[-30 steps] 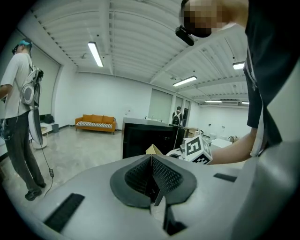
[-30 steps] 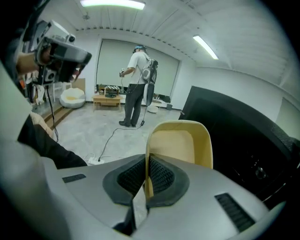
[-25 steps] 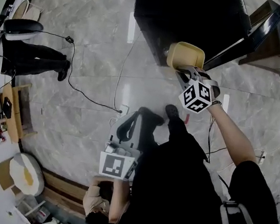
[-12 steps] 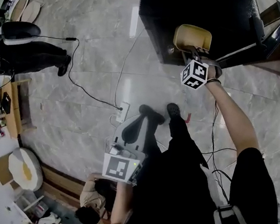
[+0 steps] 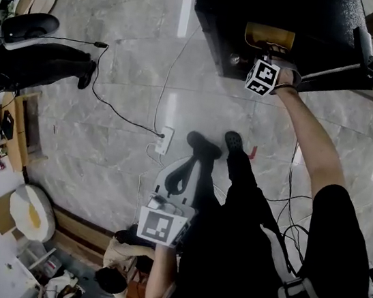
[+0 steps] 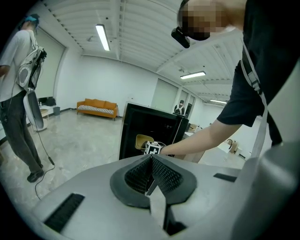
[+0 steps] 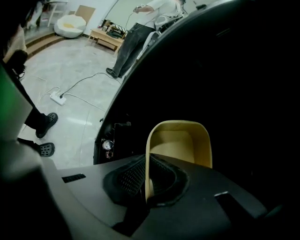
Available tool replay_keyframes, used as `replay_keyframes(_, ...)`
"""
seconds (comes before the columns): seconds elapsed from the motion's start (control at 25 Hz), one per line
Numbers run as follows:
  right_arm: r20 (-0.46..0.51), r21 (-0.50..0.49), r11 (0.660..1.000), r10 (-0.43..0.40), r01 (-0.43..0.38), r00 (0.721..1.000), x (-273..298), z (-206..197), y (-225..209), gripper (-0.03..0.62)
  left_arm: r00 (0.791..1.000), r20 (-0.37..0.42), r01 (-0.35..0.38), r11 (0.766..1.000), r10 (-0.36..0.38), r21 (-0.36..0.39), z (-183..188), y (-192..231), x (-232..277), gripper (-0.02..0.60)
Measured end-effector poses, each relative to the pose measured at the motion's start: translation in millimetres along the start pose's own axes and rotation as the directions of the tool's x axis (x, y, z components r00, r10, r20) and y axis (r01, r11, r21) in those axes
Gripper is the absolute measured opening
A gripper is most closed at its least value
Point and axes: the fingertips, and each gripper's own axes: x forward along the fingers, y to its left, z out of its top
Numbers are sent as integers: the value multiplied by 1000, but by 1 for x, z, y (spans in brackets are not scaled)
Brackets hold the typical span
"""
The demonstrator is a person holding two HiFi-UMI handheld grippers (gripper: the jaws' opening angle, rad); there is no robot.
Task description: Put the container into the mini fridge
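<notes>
The black mini fridge (image 5: 281, 13) stands on the marble floor with its door (image 5: 368, 57) swung open to the right. My right gripper (image 5: 269, 54) reaches into the opening, shut on the rim of a yellow container (image 5: 270, 36). In the right gripper view the container (image 7: 180, 140) sits upright in the dark fridge interior (image 7: 229, 70), its near wall pinched between the pads at my right gripper (image 7: 148, 180). My left gripper (image 5: 182, 173) hangs low by my legs, shut on nothing. From the left gripper view, my left gripper (image 6: 151, 160) points at the fridge (image 6: 150, 126) and container (image 6: 141, 140).
A power strip (image 5: 164, 140) and black cable (image 5: 117, 125) lie on the floor left of my feet (image 5: 204, 147). A person (image 5: 39, 69) stands at the far left. A wooden bench (image 5: 19, 138) and a white cushion (image 5: 33, 213) sit lower left.
My right gripper has carried the yellow container forward, from in front of the fridge into its opening. The left gripper has stayed low by my legs.
</notes>
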Motion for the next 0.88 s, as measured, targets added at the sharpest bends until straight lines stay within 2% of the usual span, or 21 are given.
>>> replay_keyframes(0.16,-38,-10,1000,-25,24,999,21,-10,-2,21,1000,-4,22,1000,-22,-10,-6,-8,7,34)
replay_keyframes(0.44,-76,-19,1000,3,-5,997,51,-20,0,21,997,-14,73,997,-73,-16,-15,-30,24,34)
replay_keyframes(0.64,-102,-108,994,9,-20,995,66,-25,4,21,999,-26,35,998,-36,-48,-17,-25,26,34)
replay_keyframes(0.88,-128,-80,997,-1,-9,992,70,-27,-1,21,999,-42,2,999,-4,-52,-20,-10,14,34)
